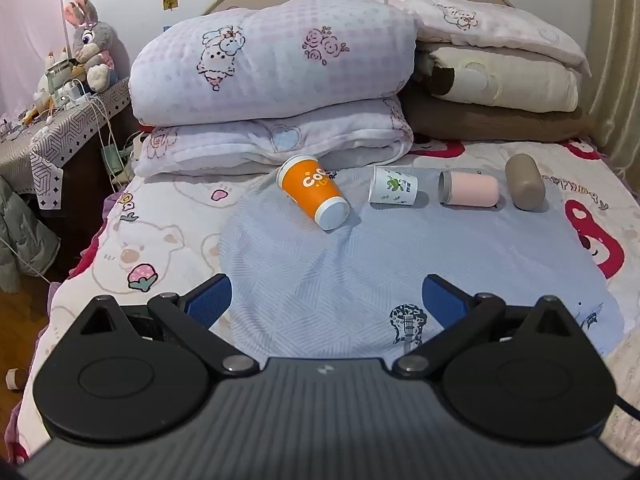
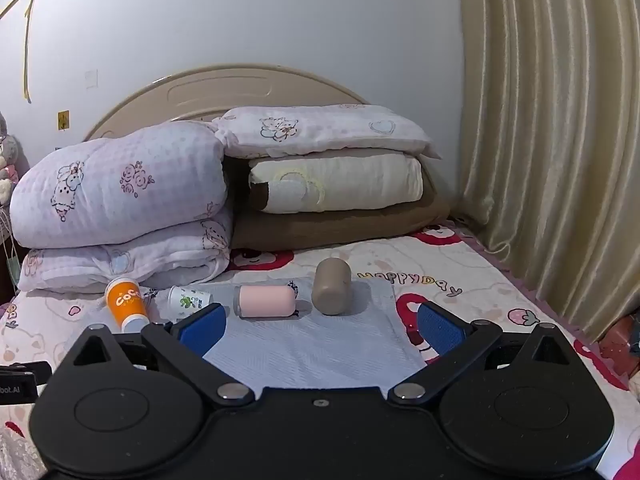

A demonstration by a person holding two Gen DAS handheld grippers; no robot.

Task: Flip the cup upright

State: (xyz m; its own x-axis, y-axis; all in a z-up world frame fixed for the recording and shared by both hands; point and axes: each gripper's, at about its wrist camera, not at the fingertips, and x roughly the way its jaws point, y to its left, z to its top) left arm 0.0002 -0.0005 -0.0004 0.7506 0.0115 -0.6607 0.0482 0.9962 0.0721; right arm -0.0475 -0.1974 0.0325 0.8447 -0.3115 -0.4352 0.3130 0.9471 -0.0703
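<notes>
Four cups lie on their sides in a row on a pale blue cloth [image 1: 320, 280] on the bed. From left: an orange cup [image 1: 314, 192] [image 2: 125, 304], a small white printed cup [image 1: 393, 191] [image 2: 188, 302], a pink cup [image 1: 469, 189] [image 2: 265, 301] and a taupe cup [image 1: 525, 187] [image 2: 331, 286]. My left gripper [image 1: 326, 300] is open and empty, well short of the cups. My right gripper [image 2: 320, 328] is open and empty, just short of the pink and taupe cups.
Folded quilts [image 1: 272, 80] and pillows [image 1: 500, 76] are stacked behind the cups against the headboard. A cluttered side table [image 1: 60, 120] with a plush rabbit stands left of the bed. A curtain [image 2: 552, 120] hangs on the right.
</notes>
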